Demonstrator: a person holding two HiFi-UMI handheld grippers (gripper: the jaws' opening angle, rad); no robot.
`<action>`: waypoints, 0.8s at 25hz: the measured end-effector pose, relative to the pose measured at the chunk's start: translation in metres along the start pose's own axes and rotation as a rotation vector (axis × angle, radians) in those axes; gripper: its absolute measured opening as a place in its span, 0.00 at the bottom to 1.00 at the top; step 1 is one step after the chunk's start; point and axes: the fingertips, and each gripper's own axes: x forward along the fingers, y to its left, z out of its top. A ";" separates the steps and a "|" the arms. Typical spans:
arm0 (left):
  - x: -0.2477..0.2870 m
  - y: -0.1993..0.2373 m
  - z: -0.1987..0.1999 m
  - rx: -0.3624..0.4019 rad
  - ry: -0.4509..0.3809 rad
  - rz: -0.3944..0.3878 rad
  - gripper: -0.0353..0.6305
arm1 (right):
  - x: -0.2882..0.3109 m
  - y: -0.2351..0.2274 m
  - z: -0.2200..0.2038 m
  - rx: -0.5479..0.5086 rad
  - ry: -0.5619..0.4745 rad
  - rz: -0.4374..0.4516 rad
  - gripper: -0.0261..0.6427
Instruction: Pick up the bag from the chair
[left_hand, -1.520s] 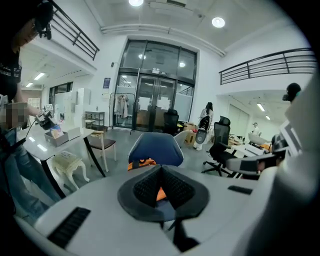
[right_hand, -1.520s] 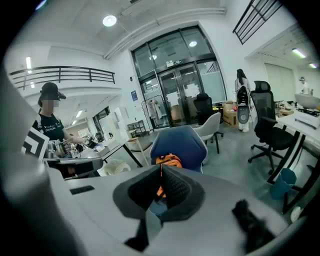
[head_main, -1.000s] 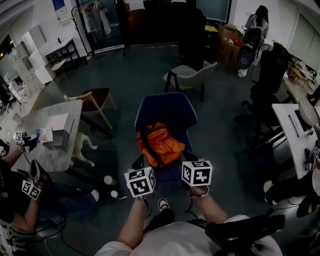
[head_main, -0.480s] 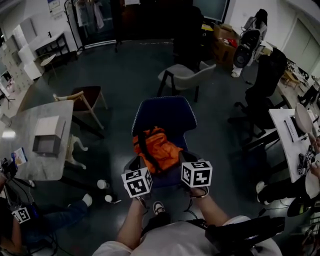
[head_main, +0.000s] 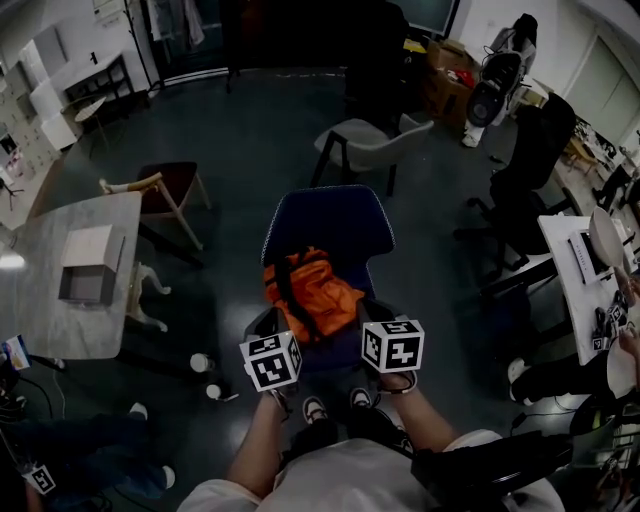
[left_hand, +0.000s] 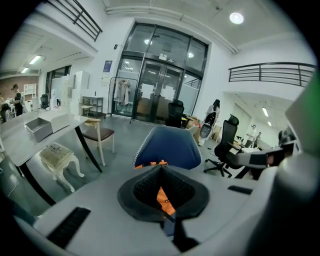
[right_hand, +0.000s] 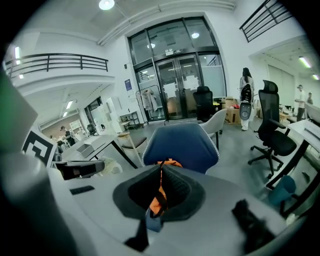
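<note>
Currently the orange bag (head_main: 310, 295) lies on the blue chair's (head_main: 325, 218) seat, toward its front edge. Left gripper (head_main: 268, 330) and right gripper (head_main: 374, 314) flank it, jaws pressed together, gripping nothing.

The bag (head_main: 312, 296) is showing soft, creased orange cloth with black webbing straps. The chair (head_main: 330, 222) beneath it is presenting matt blue upholstery with a pale stitched edge. Left of the chair, a side chair (head_main: 165, 190) is showing a pale wood frame. The floor (head_main: 250, 130) is appearing dark, smooth and glossy. The left gripper (left_hand: 161, 167) pads (left_hand: 145, 185) are showing black ribbed texture.
</note>
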 end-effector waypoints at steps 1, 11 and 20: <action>0.000 0.001 -0.001 0.003 0.003 0.004 0.07 | 0.002 0.001 0.000 -0.005 0.004 0.006 0.09; 0.012 0.022 -0.002 -0.060 0.009 0.110 0.07 | 0.045 -0.002 0.018 -0.020 0.021 0.078 0.09; 0.036 0.024 -0.007 -0.086 0.045 0.200 0.07 | 0.091 -0.026 0.023 0.004 0.069 0.143 0.09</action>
